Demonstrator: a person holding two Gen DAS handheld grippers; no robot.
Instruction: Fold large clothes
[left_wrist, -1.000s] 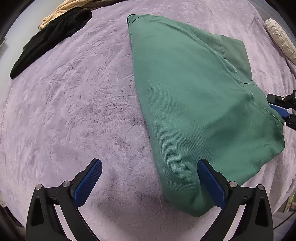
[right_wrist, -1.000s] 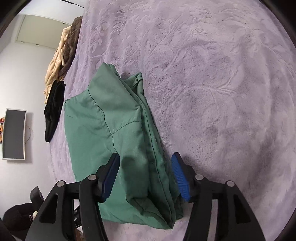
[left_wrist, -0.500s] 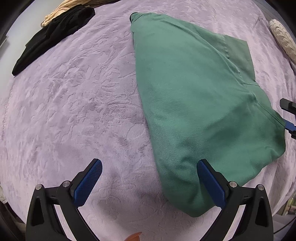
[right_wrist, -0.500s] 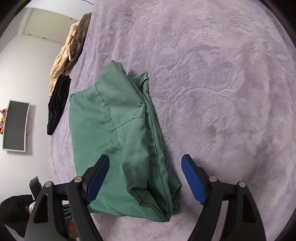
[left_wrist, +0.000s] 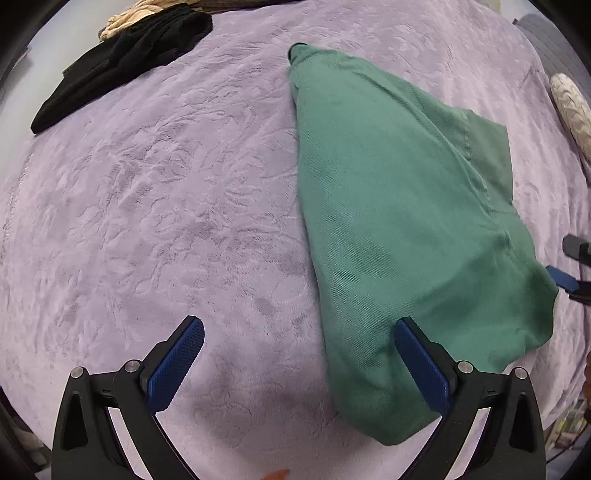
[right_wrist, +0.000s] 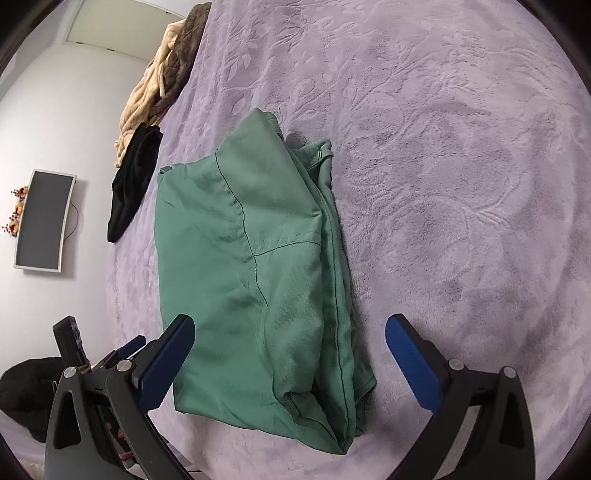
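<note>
A green garment (left_wrist: 402, 221) lies folded on the lilac bedspread (left_wrist: 166, 206). In the left wrist view my left gripper (left_wrist: 295, 362) hangs open above the bedspread, its right finger over the garment's near corner and nothing between the pads. In the right wrist view the same green garment (right_wrist: 255, 266) lies in thick layers, its near end between the wide-spread fingers of my right gripper (right_wrist: 288, 350). Those jaws are opening and the pads stand clear of the cloth. The right gripper's blue fingertip (left_wrist: 561, 277) shows at the garment's right edge.
A black garment (left_wrist: 122, 59) and a beige one (left_wrist: 133, 14) lie at the bed's far left. A pale patterned cushion (left_wrist: 572, 110) sits at the far right. In the right wrist view a wall-mounted screen (right_wrist: 44, 218) hangs beyond the bed's edge.
My right gripper's jaws have spread from half open to wide and let go of the garment's near end. My left gripper has drifted slightly, so the garment sits a little further right in its view.
</note>
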